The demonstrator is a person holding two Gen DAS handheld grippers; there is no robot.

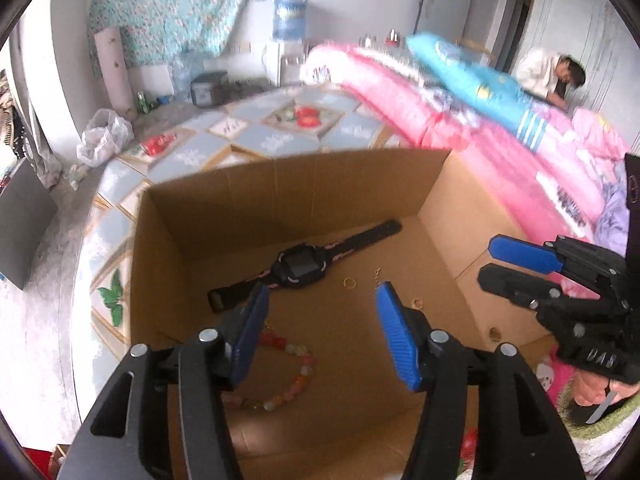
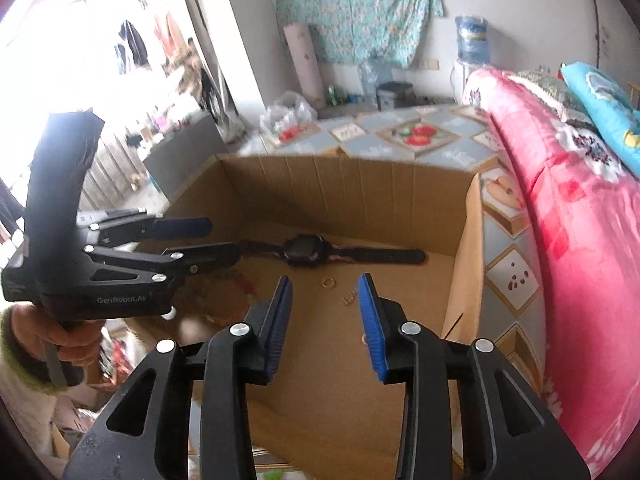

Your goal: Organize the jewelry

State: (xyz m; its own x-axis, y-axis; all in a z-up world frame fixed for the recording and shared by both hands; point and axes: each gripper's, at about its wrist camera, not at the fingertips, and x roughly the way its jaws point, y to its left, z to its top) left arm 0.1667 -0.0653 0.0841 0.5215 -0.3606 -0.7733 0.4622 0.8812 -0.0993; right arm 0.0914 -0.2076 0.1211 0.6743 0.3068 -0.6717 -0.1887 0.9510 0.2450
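Note:
An open cardboard box (image 1: pixel 280 184) (image 2: pixel 340 196) holds the jewelry. A black watch (image 1: pixel 298 266) (image 2: pixel 304 252) with a pink-trimmed strap lies flat across its floor. In front of it lie a gold ring (image 1: pixel 349 282) (image 2: pixel 329 282) and a small gold chain piece (image 1: pixel 377 274) (image 2: pixel 349 299). Another ring (image 1: pixel 417 303) lies further right. A bead bracelet (image 1: pixel 296 380) rests near the front left. My left gripper (image 1: pixel 324 292) (image 2: pixel 216 240) hangs open over the box with nothing between its blue pads. My right gripper (image 2: pixel 324 280) (image 1: pixel 488 263) is open above the ring, also holding nothing.
The box sits on a patterned blue mat (image 1: pixel 280 136) on a bed. A pink quilt (image 1: pixel 400 92) (image 2: pixel 560 200) and a blue pillow (image 1: pixel 472 84) lie to the right. A person (image 1: pixel 552 72) leans at the far right. A plastic bag (image 1: pixel 102 136) sits at the left.

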